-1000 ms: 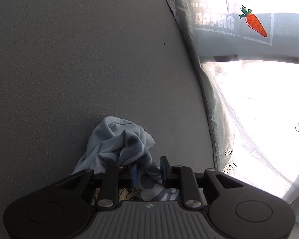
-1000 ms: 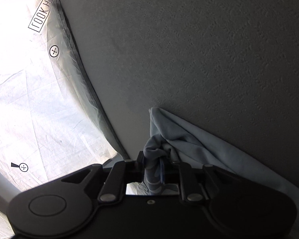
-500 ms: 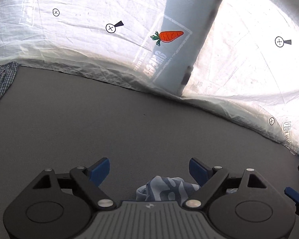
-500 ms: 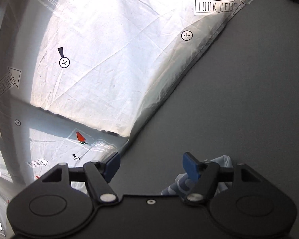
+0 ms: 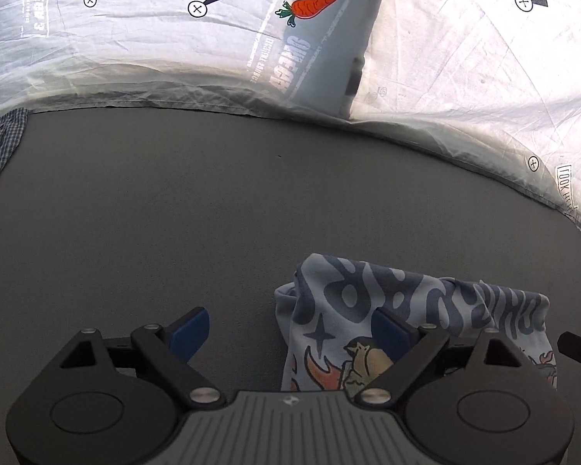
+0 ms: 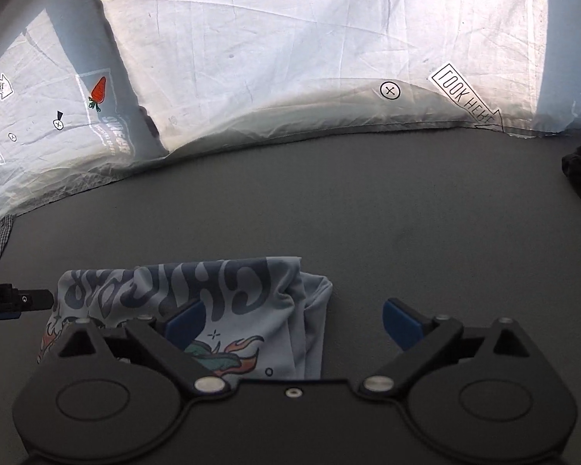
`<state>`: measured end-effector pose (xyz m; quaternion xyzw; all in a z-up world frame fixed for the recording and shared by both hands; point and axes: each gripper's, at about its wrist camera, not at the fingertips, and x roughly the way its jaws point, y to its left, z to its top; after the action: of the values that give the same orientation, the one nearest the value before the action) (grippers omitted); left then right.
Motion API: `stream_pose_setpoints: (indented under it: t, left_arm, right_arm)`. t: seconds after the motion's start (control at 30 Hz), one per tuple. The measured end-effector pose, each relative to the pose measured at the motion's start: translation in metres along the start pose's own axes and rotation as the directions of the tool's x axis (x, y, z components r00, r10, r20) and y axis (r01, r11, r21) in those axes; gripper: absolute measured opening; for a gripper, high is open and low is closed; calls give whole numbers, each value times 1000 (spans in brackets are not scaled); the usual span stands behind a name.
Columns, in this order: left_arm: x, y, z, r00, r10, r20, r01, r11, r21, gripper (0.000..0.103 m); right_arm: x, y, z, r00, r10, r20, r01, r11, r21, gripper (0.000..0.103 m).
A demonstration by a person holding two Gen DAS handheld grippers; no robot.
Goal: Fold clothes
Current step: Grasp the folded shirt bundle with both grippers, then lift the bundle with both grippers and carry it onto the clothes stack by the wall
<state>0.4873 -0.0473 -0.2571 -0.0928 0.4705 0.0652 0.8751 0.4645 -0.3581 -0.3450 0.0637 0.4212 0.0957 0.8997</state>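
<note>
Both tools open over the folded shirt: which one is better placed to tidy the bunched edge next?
Probably the right tool. The shirt has loose cloth bunched at its right edge, which lies between that tool's open fingers. The left tool sits over the neater left edge.

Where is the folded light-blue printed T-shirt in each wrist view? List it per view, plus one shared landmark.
Left wrist: folded light-blue printed T-shirt lower right, on the grey tabletop.
Right wrist: lower left of centre.
Shared landmark: orange carrot print on the white backdrop sheet.
</note>
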Motion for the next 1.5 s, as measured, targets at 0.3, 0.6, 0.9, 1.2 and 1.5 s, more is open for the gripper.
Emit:
stream_pose_setpoints:
  t: [0.3, 0.6, 0.9, 1.2, 1.5]
  left_arm:
    - [27, -18, -19, 999, -54, 2, 53, 981, 184, 92]
    - [52, -11, -10, 984, -179, 0, 179, 983, 31, 100]
    - [47, -21, -12, 979, -195, 50, 197, 980, -18, 52]
    - [6, -28, -18, 966, -227, 123, 232, 972, -32, 19]
    - [-90, -38, -35, 919, -289, 268, 294, 956, 24, 16]
  right_arm:
    - [39, -9, -13, 996, 67, -52, -66, 997, 32, 99]
    - [68, 8, 0, 993, 90, -70, -96, 993, -74, 99]
    - [65, 20, 4, 994, 77, -72, -85, 988, -126, 53]
    - [10, 35, 0, 998, 38, 55, -30, 990, -141, 17]
    - [-103, 60, -17, 964, 6, 268, 33, 989, -142, 13]
